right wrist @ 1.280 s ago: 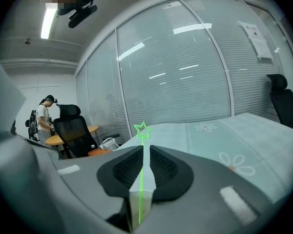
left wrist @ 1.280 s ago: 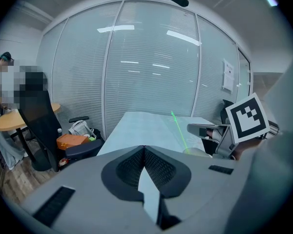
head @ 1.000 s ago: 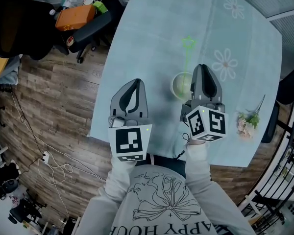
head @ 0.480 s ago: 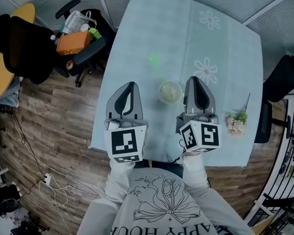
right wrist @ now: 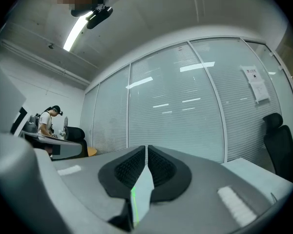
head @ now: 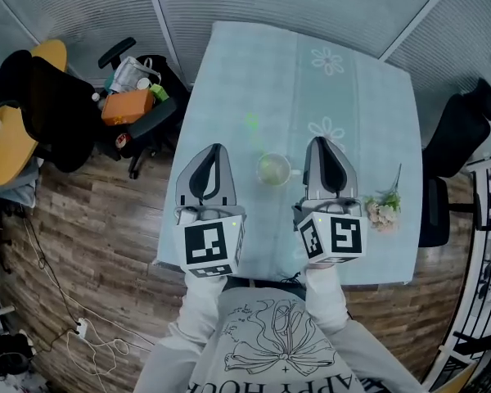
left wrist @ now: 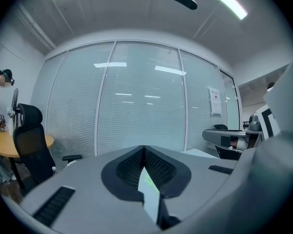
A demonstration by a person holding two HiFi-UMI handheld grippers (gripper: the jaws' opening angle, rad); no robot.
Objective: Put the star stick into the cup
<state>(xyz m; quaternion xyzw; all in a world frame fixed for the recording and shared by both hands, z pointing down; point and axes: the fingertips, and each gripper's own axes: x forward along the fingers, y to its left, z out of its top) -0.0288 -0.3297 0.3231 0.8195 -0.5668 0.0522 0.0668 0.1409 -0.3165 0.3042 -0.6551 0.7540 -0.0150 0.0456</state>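
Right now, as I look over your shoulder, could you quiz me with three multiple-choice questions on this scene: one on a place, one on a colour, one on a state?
1. Where is the cup?
A. On the table, between the two grippers
B. On the floor
C. On a chair

2. What colour is the star stick?
A. Red
B. Green
C. Black

3. How do the jaws of the right gripper stand?
A. Wide apart
B. Closed on the cup
C. Together, holding nothing

Answers:
1. A, since the head view shows it on the table between the left gripper and the right one.
2. B, since its blurred star shows green.
3. C, since the right gripper view shows the jaw tips meeting with nothing between them.
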